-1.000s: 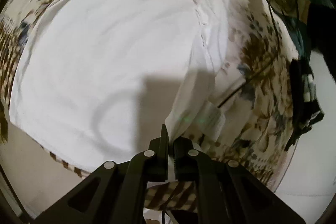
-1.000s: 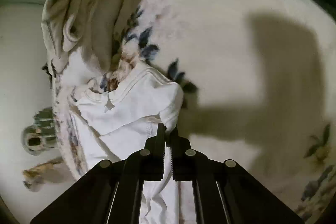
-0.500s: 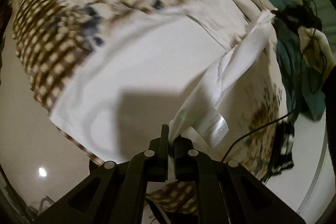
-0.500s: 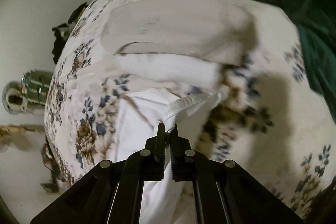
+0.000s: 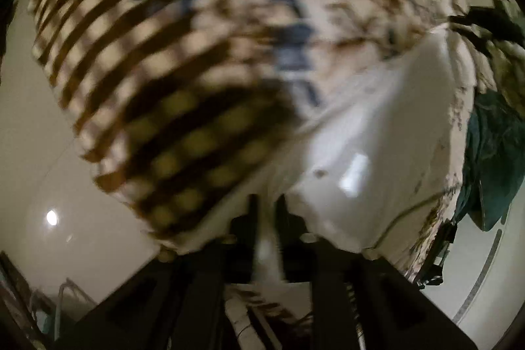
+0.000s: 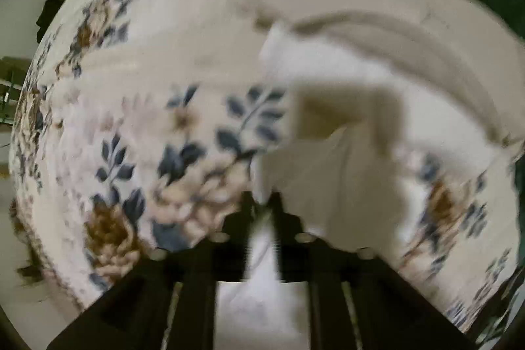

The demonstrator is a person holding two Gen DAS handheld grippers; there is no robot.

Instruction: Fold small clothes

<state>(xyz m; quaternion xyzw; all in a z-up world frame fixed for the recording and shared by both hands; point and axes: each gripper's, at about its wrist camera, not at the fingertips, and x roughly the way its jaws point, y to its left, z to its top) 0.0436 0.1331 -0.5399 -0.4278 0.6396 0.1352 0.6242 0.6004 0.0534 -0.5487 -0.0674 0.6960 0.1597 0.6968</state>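
With the left gripper (image 5: 267, 205) and the right gripper (image 6: 262, 202) each clamped on an edge of the white garment (image 6: 334, 173) above the floral bedspread (image 6: 137, 107) (both views blurred), keep tension even and lower both edges level.

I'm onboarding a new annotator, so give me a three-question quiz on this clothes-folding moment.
1. True or false: both the left gripper and the right gripper are pinching the white garment.
2. Which pattern covers the bedspread? A) flowers B) polka dots C) plain red
3. Fill in: the cloth heaped at the right edge of the left wrist view is dark ____.

Key: 1 true; 2 A; 3 green.
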